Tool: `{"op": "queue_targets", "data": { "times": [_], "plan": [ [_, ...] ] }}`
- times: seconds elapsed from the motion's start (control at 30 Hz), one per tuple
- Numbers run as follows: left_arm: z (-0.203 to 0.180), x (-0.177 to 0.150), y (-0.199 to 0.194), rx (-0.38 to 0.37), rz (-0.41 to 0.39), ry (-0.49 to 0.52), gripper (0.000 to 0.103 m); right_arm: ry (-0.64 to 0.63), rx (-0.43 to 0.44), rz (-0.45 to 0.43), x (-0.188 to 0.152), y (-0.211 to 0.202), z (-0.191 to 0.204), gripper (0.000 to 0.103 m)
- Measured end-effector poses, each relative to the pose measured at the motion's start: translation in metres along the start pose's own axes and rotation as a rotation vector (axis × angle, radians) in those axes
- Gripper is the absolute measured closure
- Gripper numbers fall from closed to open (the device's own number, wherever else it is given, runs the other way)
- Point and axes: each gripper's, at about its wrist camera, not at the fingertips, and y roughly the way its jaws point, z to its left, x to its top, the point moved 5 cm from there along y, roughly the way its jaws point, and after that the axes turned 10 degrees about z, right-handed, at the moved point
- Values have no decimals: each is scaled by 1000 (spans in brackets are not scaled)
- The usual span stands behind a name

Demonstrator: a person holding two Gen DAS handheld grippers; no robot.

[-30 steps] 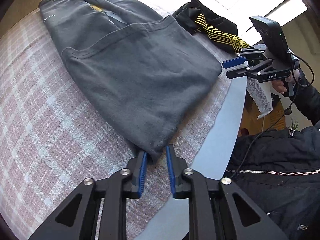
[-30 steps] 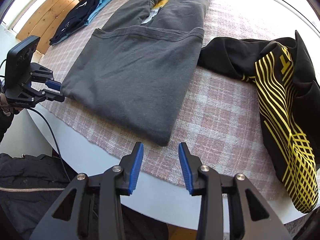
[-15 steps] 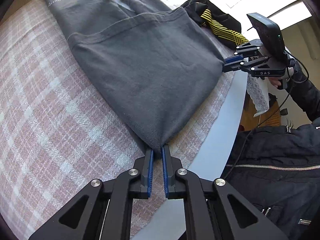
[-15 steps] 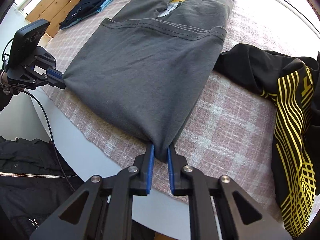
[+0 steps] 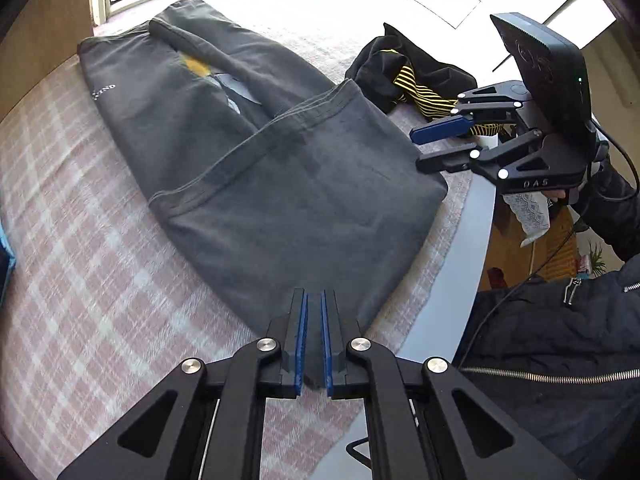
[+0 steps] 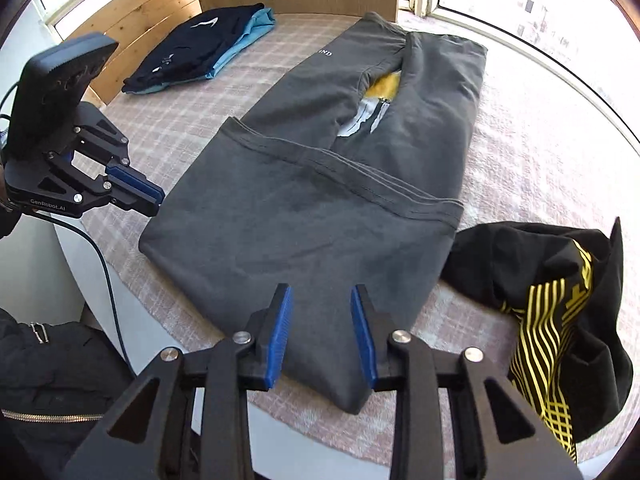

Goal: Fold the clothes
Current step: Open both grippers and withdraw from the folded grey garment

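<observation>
A dark grey T-shirt lies flat on the pink checked cloth of the round desk, its lower half turned up over the body so the hem runs across the middle. The doubled edge faces the person at six o'clock.

The left claw is closed almost to nothing, and dark cloth shows between its blue pads, so it looks to be pinching the near left corner. The right claw stands wide, hanging over the near right corner with nothing in it.

The shirt looks like soft, light cotton: limp, sure to sag between two holds, and likely to drag on the cloth rather than slide. I'd pinch both layers at each near corner.

A black and yellow garment lies crumpled at three o'clock, touching the shirt; a folded pile sits at ten o'clock, well apart.
</observation>
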Motion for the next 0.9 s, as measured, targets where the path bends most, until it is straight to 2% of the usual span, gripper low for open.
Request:
{"op": "queue_targets", "data": {
  "times": [0.07,0.1,0.2,0.27,0.3,0.37,0.47,0.57,0.6,0.7,0.77,0.83,0.9],
  "plan": [
    [8,-1,5,25,20,-19,94,3,-43,44,-6,19,-7,73],
    [13,-1,8,38,31,-28,98,1,-57,67,-12,28,-11,72],
    [25,-3,16,76,61,-56,99,-18,-62,100,-18,30,-16,73],
    [26,6,5,83,15,-55,100,23,-23,21,-8,13,-21,73],
    [25,14,0,87,-18,-54,97,47,-6,-34,1,6,-25,72],
    [26,31,-6,99,-68,-56,93,100,-41,-86,20,5,-38,72],
    [42,51,4,136,-79,-95,95,150,-99,-96,45,21,-62,72],
    [58,54,20,187,-37,-98,96,187,-60,-59,56,36,-83,72],
    [60,54,22,186,-33,-97,97,177,-59,-81,57,36,-84,72],
    [64,50,21,176,-37,-108,99,150,-89,-55,58,37,-83,72],
    [55,41,15,221,-29,-73,98,101,-68,-39,50,28,-73,72],
    [32,25,9,246,-18,12,85,31,-22,-33,36,14,-57,72],
    [5,5,5,235,-5,78,81,-45,10,-18,16,5,-37,69]
  ]
}}
